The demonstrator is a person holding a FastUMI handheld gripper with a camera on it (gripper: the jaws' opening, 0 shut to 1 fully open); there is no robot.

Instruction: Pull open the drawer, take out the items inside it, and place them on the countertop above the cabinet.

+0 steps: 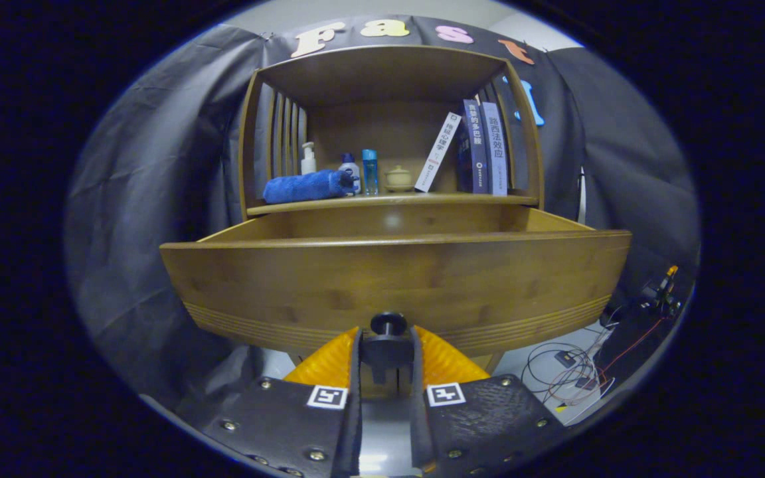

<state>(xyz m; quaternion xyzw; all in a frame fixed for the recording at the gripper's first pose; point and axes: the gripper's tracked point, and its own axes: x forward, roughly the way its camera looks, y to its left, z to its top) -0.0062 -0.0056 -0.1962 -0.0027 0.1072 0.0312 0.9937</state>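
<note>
The wooden cabinet (389, 133) is standing against the booth wall with its drawer (396, 279) jutting out toward the camera, its inside hidden behind the front panel. The gripper (388, 345) is clamping both fingers on the drawer's dark knob (388, 324), while a blue towel (306, 186), bottles (369, 171) and books (482, 146) are sitting on the bench above.

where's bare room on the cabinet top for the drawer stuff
Little bare countertop: a patch left of the blue cloth, a narrow front strip. Bottles, a small pot and books crowd the rest. The gripper is shut on the drawer knob.
</note>
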